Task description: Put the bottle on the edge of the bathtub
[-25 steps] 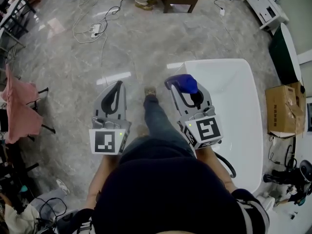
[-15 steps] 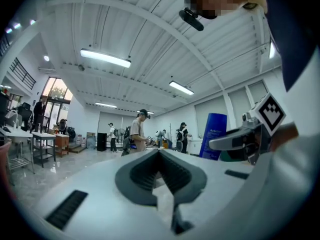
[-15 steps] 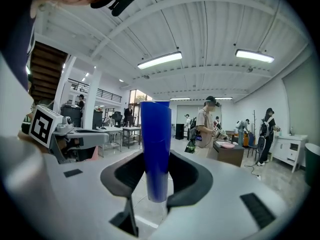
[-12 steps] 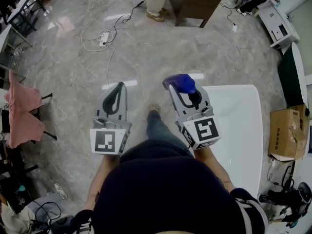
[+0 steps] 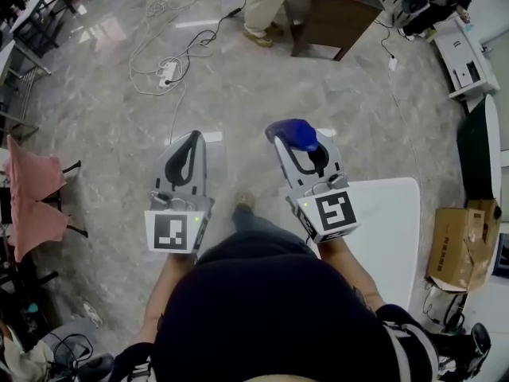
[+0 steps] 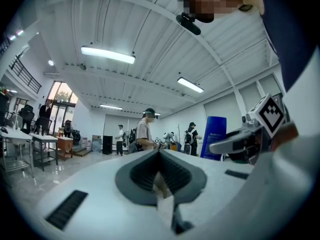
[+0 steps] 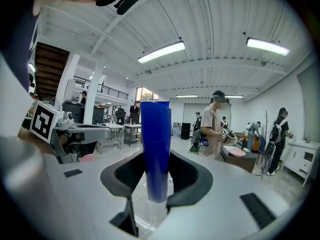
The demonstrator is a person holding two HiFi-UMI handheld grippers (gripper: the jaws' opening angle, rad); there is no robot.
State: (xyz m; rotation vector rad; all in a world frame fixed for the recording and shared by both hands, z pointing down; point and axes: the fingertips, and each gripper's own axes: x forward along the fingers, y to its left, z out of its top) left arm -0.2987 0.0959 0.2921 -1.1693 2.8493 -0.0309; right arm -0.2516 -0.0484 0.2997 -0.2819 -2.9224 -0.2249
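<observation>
A blue bottle [image 5: 296, 133] stands upright between the jaws of my right gripper [image 5: 302, 153], which is shut on it over the marble floor, left of the white bathtub [image 5: 391, 231]. In the right gripper view the bottle [image 7: 155, 144] fills the gap of the right gripper [image 7: 156, 176], both pads against its sides. My left gripper [image 5: 193, 138] is held level beside it, shut with nothing in it. The left gripper [image 6: 159, 153] shows its pads meeting in its own view, where the bottle [image 6: 213, 135] appears at the right.
A brown table [image 5: 334, 14] and a person's legs [image 5: 266, 2] are ahead. Cables and a power strip [image 5: 168, 73] lie on the floor at upper left. A cardboard box [image 5: 460, 249] sits right of the tub. Pink cloth [image 5: 32, 197] hangs at far left.
The bathtub has slid down and to the right in the head view as the view shifts forward over the floor. Both grippers keep their pose, and the bottle stays gripped.
</observation>
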